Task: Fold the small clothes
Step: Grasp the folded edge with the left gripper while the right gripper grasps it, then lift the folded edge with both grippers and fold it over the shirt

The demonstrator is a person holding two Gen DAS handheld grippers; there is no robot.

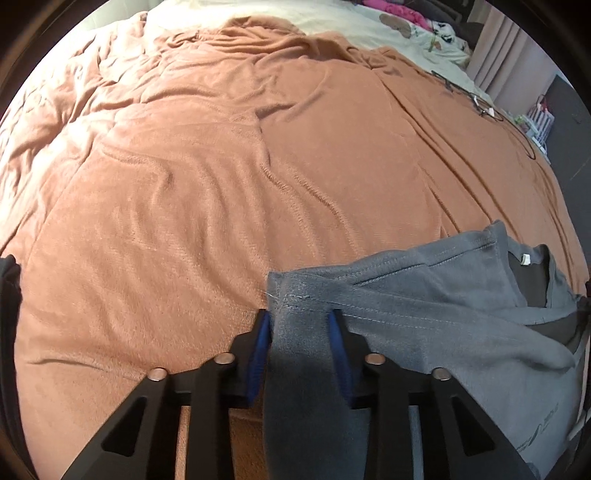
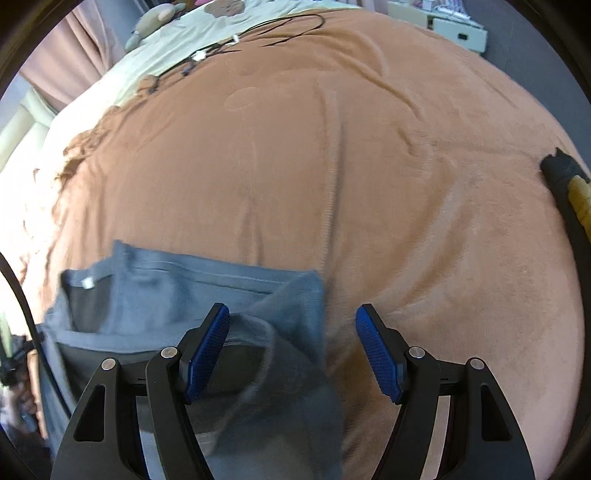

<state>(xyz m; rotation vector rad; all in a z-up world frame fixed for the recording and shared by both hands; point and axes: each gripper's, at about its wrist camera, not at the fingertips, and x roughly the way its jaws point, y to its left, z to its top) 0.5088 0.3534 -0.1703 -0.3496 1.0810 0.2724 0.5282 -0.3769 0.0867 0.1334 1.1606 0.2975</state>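
Observation:
A small grey garment with a white neck label lies on the brown blanket at the near edge of the bed. My left gripper is shut on a thick fold at the garment's left corner, and cloth fills the gap between the blue pads. In the right wrist view the same grey garment sits low and left, slightly blurred. My right gripper stands wide open; a sleeve-like fold lies between its fingers nearer the left pad, and neither pad presses it.
The brown blanket covers most of the bed. Black cables with small white plugs lie near its far edge on a pale sheet. A dark item with a yellow part sits at the right edge. Curtains and furniture stand beyond.

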